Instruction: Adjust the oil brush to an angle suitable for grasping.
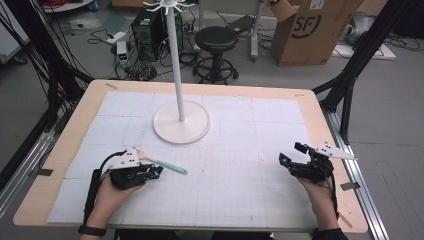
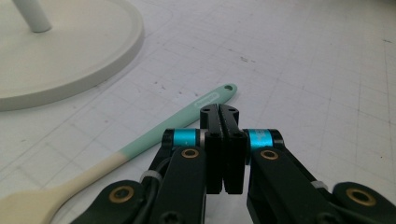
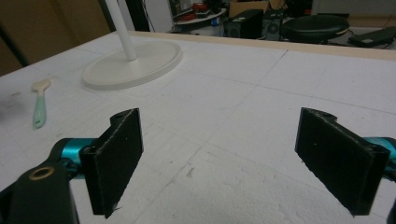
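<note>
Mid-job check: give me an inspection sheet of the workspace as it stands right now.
Surface: wooden table under a white gridded mat, scuffed.
Job's things: mint-handled spatula lying flat beside the left hand-held gripper, not between its jaws.
Clutter: white stand with round base and pole, at the mat's far middle.
Grippers: left shut on nothing; right hand-held gripper open, empty, over bare mat.
Cables: a black cable runs along the left forearm; loose cables on the floor behind.
Surroundings: black stool, cardboard box, computer tower.
</note>
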A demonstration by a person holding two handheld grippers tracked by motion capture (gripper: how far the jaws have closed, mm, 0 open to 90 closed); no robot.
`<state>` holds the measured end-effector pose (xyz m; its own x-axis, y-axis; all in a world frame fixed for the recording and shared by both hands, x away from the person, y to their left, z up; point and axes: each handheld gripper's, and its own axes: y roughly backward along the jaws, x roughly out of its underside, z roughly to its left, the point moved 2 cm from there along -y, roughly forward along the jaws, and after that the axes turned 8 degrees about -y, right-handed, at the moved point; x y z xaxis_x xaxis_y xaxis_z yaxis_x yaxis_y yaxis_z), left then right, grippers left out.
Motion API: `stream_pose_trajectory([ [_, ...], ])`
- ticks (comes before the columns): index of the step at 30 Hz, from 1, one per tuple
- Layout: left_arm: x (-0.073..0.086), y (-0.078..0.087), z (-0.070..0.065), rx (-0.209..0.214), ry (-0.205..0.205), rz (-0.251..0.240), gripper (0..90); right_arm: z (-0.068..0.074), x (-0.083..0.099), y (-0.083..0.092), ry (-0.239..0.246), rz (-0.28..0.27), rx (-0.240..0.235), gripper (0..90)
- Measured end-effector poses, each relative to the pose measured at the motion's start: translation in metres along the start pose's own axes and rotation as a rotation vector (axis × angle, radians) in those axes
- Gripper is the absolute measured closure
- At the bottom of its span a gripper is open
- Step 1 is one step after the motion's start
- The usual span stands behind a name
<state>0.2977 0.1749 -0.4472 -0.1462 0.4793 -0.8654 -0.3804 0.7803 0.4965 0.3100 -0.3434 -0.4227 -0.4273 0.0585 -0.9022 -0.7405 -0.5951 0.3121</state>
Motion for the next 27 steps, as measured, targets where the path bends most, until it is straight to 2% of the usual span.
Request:
stream_pose_trajectory([
  [3, -0.004, -0.013, 0.001, 0.021, -0.009, 0.021, 89.7, -0.001, 0.0, -0.001, 0.001, 0.002, -0.001, 14.5],
  [8, -0.008, -0.024, 0.001, 0.046, -0.031, 0.043, 89.7, -0.001, -0.001, -0.001, -0.004, -0.001, 0.0, 14.5],
  [11, -0.008, -0.032, 0.003, 0.058, -0.036, 0.081, 89.8, -0.002, -0.001, -0.001, -0.008, -0.003, 0.0, 14.6],
  [12, -0.008, -0.032, 0.003, 0.058, -0.036, 0.081, 89.8, -0.002, -0.001, -0.001, -0.008, -0.003, 0.0, 14.6],
  [15, -0.01, -0.043, 0.003, 0.064, -0.052, 0.127, 89.9, -0.002, -0.001, -0.001, -0.007, 0.0, 0.002, 14.6],
  [17, -0.011, -0.046, 0.003, 0.062, -0.057, 0.133, 89.8, -0.002, -0.001, -0.001, -0.005, 0.002, 0.002, 14.6],
  [19, -0.015, -0.053, 0.005, 0.05, -0.069, 0.141, 89.8, -0.002, -0.001, -0.001, -0.005, 0.0, 0.002, 14.6],
  [24, -0.016, -0.058, 0.009, 0.017, -0.057, 0.131, 89.8, -0.003, -0.002, 0.0, -0.01, -0.002, -0.001, 14.6],
  [25, -0.016, -0.058, 0.012, -0.015, -0.048, 0.136, 89.9, -0.003, -0.002, 0.0, -0.012, -0.002, -0.001, 14.6],
  [26, -0.016, -0.058, 0.012, -0.015, -0.048, 0.136, 89.8, -0.003, -0.002, 0.0, -0.012, -0.002, -0.001, 14.6],
  [27, -0.016, -0.059, 0.015, -0.052, -0.03, 0.137, 89.9, -0.003, -0.002, 0.0, -0.013, -0.001, 0.0, 14.6],
])
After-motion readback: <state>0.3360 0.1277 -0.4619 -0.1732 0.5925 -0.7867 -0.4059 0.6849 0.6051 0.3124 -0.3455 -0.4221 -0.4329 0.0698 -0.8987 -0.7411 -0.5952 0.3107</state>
